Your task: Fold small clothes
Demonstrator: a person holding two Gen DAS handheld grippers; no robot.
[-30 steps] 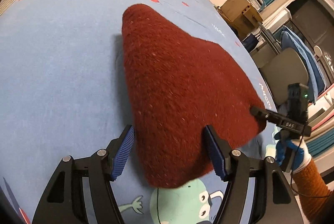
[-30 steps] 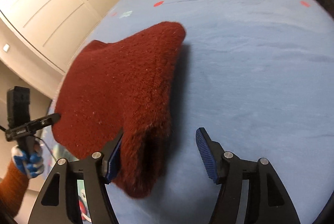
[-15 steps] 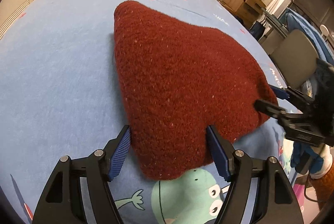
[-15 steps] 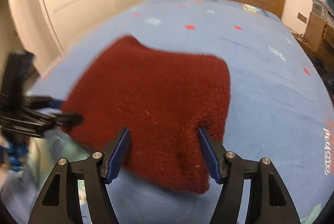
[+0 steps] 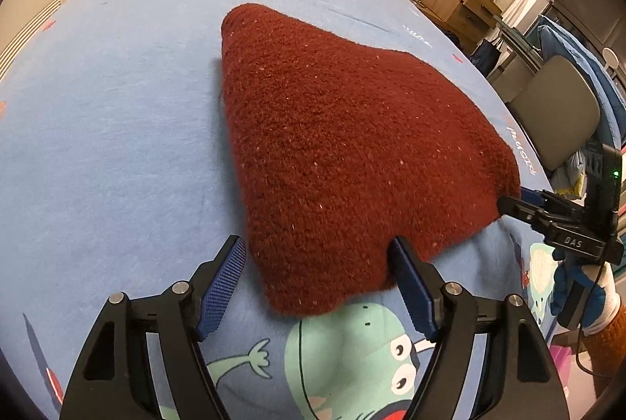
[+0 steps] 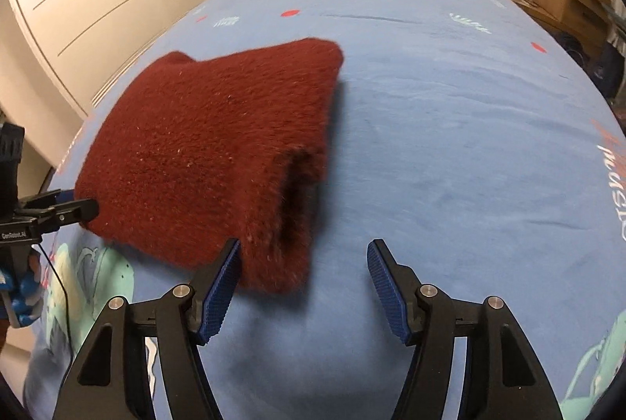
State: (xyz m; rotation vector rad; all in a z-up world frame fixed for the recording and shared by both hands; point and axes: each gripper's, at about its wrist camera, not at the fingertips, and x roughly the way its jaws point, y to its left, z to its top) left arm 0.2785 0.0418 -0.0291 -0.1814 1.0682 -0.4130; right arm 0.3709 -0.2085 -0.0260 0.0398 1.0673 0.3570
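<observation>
Garment: the dark red fuzzy knitted garment (image 5: 352, 154) lies doubled over on the blue printed bed sheet (image 5: 109, 130), just ahead of both grippers.
Left gripper (image 5: 319, 283): released, jaws just been widening; the near corner lies loosely between them, unpinched.
Right gripper (image 6: 303, 283): released, the garment's open end just beside its left finger.
Done: apparently one fold, layers stacked.
Left: probably another fold or tidying.

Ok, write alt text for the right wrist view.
A folded dark red knit garment lies on a blue printed bedsheet, its near corner between the right gripper's open jaws. The left gripper touches its far corner.
</observation>
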